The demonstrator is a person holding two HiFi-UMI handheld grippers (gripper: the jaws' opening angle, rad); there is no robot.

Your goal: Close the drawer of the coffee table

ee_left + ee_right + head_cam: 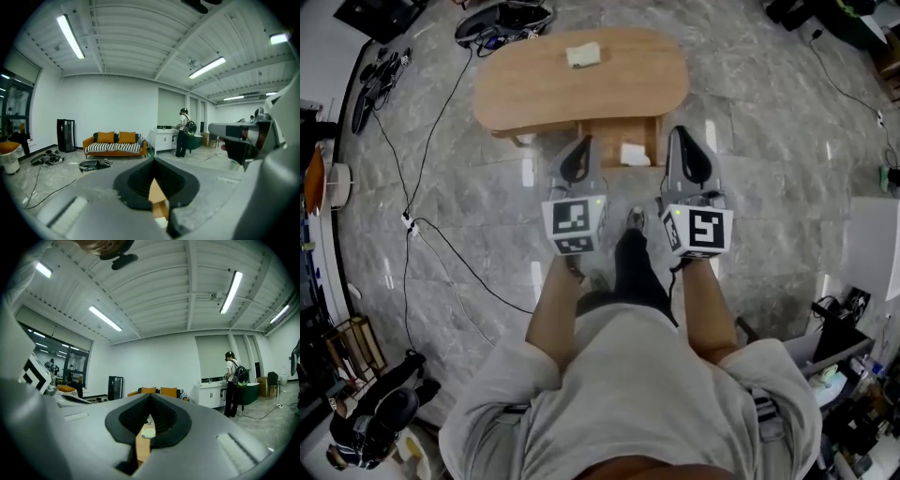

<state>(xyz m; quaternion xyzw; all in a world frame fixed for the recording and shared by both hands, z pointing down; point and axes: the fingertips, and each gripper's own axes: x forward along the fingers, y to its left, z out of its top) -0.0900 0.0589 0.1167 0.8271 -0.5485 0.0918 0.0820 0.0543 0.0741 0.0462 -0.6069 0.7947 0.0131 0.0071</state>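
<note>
Head view: an oval wooden coffee table stands at the far side of a grey marble floor, and the person stands on its near side.
Drawer: the drawer sticks out from the table's near edge toward the person, so it is not yet closed. A white object lies in its right part.
Table top: a small pale item sits near the far edge.
Left gripper: the left gripper has its fingers together with nothing between them. Its tip is at the drawer's near-left corner.
Right gripper: the right gripper is likewise pressed together and empty, just beside the drawer's near-right corner.
Gripper views: each looks along its joined jaws, and only a sliver of the table's wood shows through the slit.
Why so held: joined fingers probably serve as blunt pushers, one at each end of the drawer front, so it slides in without skewing.
Contact: I cannot tell whether either tip touches the front.
</note>
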